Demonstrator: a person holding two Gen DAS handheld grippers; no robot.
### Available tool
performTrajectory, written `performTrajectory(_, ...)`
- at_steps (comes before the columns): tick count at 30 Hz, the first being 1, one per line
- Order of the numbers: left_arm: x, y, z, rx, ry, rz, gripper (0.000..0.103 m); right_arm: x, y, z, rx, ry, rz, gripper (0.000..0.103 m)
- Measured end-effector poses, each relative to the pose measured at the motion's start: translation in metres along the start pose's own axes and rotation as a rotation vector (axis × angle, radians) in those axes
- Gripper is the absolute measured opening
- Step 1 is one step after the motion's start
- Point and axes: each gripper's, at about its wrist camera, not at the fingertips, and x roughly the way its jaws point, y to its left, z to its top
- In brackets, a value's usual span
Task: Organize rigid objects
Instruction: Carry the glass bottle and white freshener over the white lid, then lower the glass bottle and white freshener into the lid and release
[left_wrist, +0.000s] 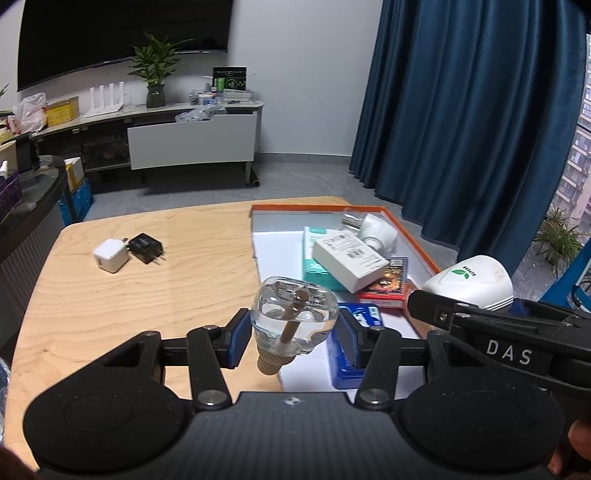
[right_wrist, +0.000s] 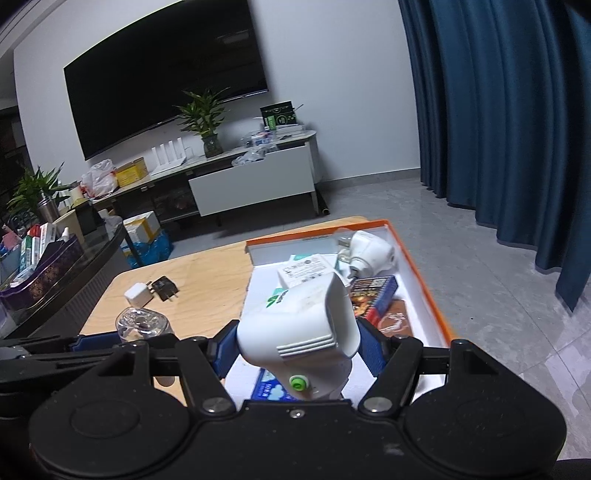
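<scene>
My left gripper (left_wrist: 293, 332) is shut on a clear glass bottle (left_wrist: 295, 317) with a tan cap, held above the wooden table's edge beside the orange-rimmed white box (left_wrist: 413, 236). My right gripper (right_wrist: 297, 345) is shut on a white plastic device (right_wrist: 299, 325) with a green leaf logo and green button, held over the box's near end; the device also shows in the left wrist view (left_wrist: 472, 280). The glass bottle shows in the right wrist view (right_wrist: 142, 323). A white charger cube (left_wrist: 110, 255) and a black plug adapter (left_wrist: 147, 248) lie on the table at the far left.
The box holds a white carton (left_wrist: 349, 258), a teal box (left_wrist: 314, 266), a white plug device (left_wrist: 376, 230), a red card pack (left_wrist: 388, 284) and a blue item (left_wrist: 354, 343). Blue curtains hang right; a TV stand is behind; a dark counter is left.
</scene>
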Motion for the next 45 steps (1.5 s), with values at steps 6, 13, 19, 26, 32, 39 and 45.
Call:
performTrajectory(6,0.005,-0.012,-0.001,0.018,0.006,-0.024,0.051,-0.003,-0.016,-0.001,0.016,-0.002,-0.035,0.079)
performTrajectory(13,0.012,-0.027,-0.002,0.041,0.021,-0.051,0.051,-0.005,-0.035,-0.001,0.039,-0.009,-0.08,0.079)
performTrajectory(19,0.018,-0.036,-0.001,0.054,0.026,-0.071,0.051,-0.006,-0.048,0.0,0.06,-0.012,-0.101,0.079)
performTrajectory(26,0.025,-0.046,-0.002,0.071,0.036,-0.092,0.051,-0.001,-0.056,-0.001,0.071,0.001,-0.113,0.079)
performTrajectory(32,0.03,-0.05,-0.004,0.083,0.049,-0.102,0.051,0.008,-0.058,0.001,0.071,0.014,-0.121,0.079)
performTrajectory(39,0.033,-0.05,-0.004,0.082,0.056,-0.1,0.051,0.016,-0.059,0.001,0.068,0.026,-0.122,0.079)
performTrajectory(45,0.037,-0.049,-0.005,0.083,0.069,-0.097,0.051,0.022,-0.06,0.001,0.066,0.036,-0.119,0.079)
